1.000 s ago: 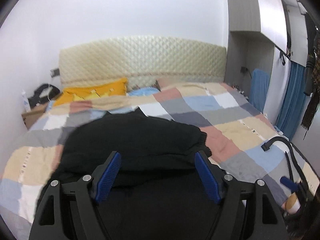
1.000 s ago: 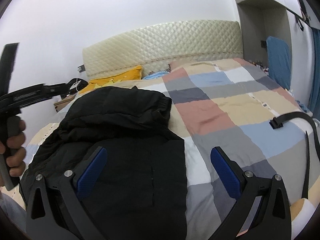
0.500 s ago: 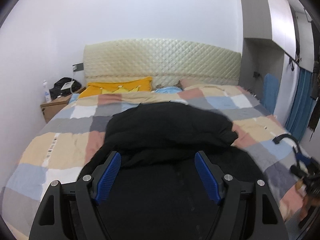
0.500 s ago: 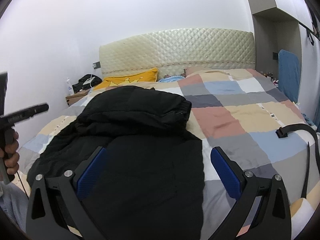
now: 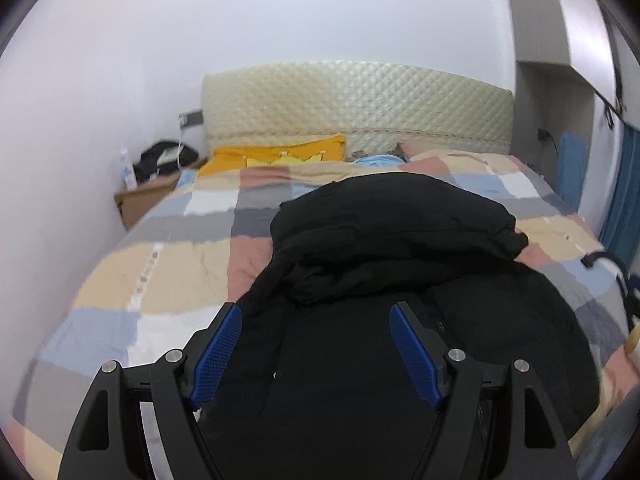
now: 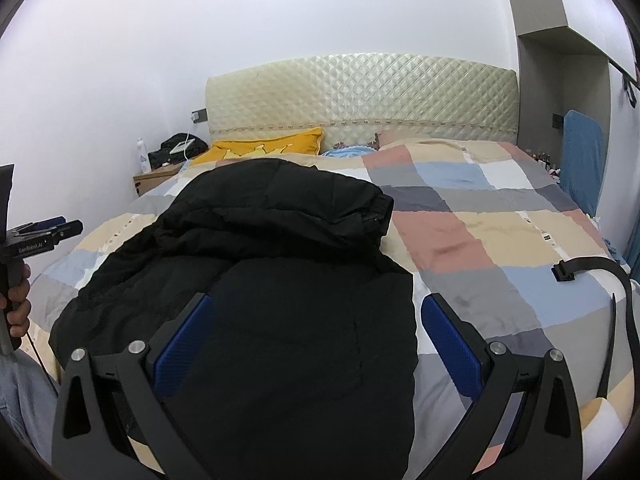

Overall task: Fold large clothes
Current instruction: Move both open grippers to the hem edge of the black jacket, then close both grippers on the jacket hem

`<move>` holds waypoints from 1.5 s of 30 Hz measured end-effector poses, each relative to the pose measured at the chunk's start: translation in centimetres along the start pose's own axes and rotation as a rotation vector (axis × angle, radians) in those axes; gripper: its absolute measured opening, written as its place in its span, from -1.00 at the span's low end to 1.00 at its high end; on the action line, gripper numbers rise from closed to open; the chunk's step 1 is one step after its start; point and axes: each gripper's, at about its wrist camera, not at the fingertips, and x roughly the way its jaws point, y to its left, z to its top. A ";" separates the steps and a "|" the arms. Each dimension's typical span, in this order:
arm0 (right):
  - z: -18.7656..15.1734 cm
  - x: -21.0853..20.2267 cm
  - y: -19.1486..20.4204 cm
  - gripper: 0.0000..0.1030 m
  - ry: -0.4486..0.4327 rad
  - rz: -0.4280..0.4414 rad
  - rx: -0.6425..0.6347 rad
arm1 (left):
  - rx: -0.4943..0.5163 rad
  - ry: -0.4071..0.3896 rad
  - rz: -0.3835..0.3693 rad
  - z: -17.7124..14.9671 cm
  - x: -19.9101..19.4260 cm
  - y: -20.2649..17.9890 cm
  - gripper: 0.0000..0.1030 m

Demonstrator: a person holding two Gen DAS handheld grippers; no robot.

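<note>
A large black padded garment [image 5: 384, 280] lies on the checked bedspread [image 5: 168, 272], its far part folded back into a thick layer. It also shows in the right wrist view [image 6: 280, 272]. My left gripper [image 5: 316, 344] is open and empty, held above the garment's near part. My right gripper [image 6: 316, 344] is open and empty above the garment's near right edge. The left gripper also shows at the left edge of the right wrist view [image 6: 36, 236], held in a hand.
A quilted headboard [image 6: 360, 96] and a yellow pillow [image 6: 260, 146] are at the far end. A bedside table [image 6: 154, 178] with a bottle stands at the far left. A black strap [image 6: 592, 270] lies on the bed's right side. A blue cloth [image 6: 582, 156] hangs at right.
Both grippers have pulled back and risen from the garment, and the left one has swung to face the bed's middle. Both stay open. The garment has not moved.
</note>
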 end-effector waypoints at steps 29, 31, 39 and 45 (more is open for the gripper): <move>-6.9 12.0 -12.5 0.99 0.819 0.140 0.572 | -0.460 0.278 0.033 -4.3 4.7 11.6 0.48; -7.9 12.7 -11.8 0.99 0.872 0.197 0.592 | -0.551 0.304 0.023 -5.1 5.1 13.1 0.48; -9.8 13.2 -8.2 1.00 0.875 0.239 0.636 | -0.650 0.349 -0.006 -6.5 5.7 14.7 0.48; -7.9 11.7 -6.8 1.00 0.760 0.442 0.651 | -0.643 0.416 0.083 -7.2 6.6 15.5 0.48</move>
